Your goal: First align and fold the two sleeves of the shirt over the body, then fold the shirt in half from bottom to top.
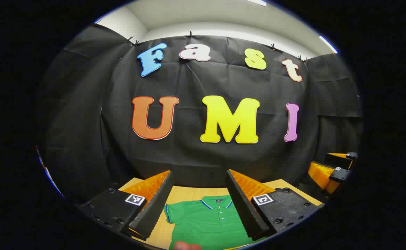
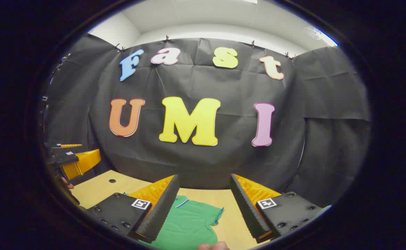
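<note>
Left gripper view
- Left gripper (image 1: pixel 199 201): fingers spread wide, holding nothing, raised above the bench.
- Shirt (image 1: pixel 208 222): green polo, lying flat on the wooden bench (image 1: pixel 189 191) with its collar (image 1: pixel 217 203) toward the far edge by the booth wall; one short sleeve (image 1: pixel 171 212) spread out sideways, unfolded.
- Right gripper (image 1: pixel 333 170): off past the bench's right side; whether its jaws are apart, I cannot tell here.

Right gripper view
- Right gripper (image 2: pixel 204 205): fingers wide apart, empty, above the bench (image 2: pixel 99 189).
- Shirt (image 2: pixel 189 225): the other sleeve (image 2: pixel 215 215) lies spread toward the bench's right side, unfolded.
- Left gripper (image 2: pixel 72 160): seen near the bench's left edge.

Handling (judgement)
- Fabric: soft, light and limp; it will drape and wrinkle, and may slide on smooth wood.
- Where to grip: pinch each sleeve at its cuff hem, taking one layer only; later, the bottom hem corners.
</note>
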`<state>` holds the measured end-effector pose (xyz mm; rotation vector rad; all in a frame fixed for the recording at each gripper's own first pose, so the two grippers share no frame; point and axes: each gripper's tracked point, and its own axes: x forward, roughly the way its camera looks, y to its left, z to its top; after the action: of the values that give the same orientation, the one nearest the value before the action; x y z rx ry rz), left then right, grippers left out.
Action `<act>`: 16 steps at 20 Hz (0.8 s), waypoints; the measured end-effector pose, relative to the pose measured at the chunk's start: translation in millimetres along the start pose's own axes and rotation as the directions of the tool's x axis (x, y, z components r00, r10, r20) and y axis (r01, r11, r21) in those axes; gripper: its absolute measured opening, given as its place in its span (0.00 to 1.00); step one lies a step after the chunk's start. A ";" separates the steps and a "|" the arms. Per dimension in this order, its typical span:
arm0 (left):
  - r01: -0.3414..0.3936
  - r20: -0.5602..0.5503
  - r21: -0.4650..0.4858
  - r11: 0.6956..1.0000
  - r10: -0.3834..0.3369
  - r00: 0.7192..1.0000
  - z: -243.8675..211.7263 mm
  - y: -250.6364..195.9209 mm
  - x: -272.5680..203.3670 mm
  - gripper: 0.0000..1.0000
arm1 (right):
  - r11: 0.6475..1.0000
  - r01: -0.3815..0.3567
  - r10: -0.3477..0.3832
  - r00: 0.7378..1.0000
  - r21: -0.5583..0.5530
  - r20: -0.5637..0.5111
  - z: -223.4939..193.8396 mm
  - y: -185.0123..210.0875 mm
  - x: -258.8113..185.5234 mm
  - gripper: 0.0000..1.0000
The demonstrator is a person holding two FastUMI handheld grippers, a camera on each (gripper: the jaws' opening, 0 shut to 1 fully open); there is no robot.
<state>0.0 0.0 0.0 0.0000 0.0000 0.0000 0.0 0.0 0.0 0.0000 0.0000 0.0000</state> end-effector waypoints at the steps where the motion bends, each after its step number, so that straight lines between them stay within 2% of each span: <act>1: 0.001 -0.003 0.009 1.000 -0.001 1.000 -3.1 0.2 1.9 0.97 | 1.000 -0.004 0.004 1.000 0.000 -0.021 -4.6 1.8 4.2 0.94; 7: -0.003 -0.037 0.029 1.000 0.004 0.999 -21.4 -2.5 7.0 0.97 | 0.999 -0.024 0.023 0.998 -0.023 -0.059 -17.0 2.7 11.9 0.95; 12: -0.010 -0.038 0.034 0.999 0.011 0.999 -23.2 -6.3 7.6 0.97 | 1.000 -0.004 0.004 0.999 -0.010 -0.052 -14.6 -8.5 14.4 0.94; 13: -0.014 -0.039 0.039 0.999 0.016 0.999 -22.4 -6.3 7.8 1.00 | 1.000 -0.001 0.001 0.999 -0.010 -0.053 -15.9 -10.2 13.8 0.95; 16: -0.013 -0.046 0.041 0.999 0.015 0.999 -25.3 -8.6 6.8 0.97 | 1.000 -0.005 0.004 0.998 -0.012 -0.059 -17.2 -13.2 14.7 0.94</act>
<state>6.8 -8.6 -25.3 0.0410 0.0465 0.0143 14.7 -13.2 -17.2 -0.0126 0.0590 0.0042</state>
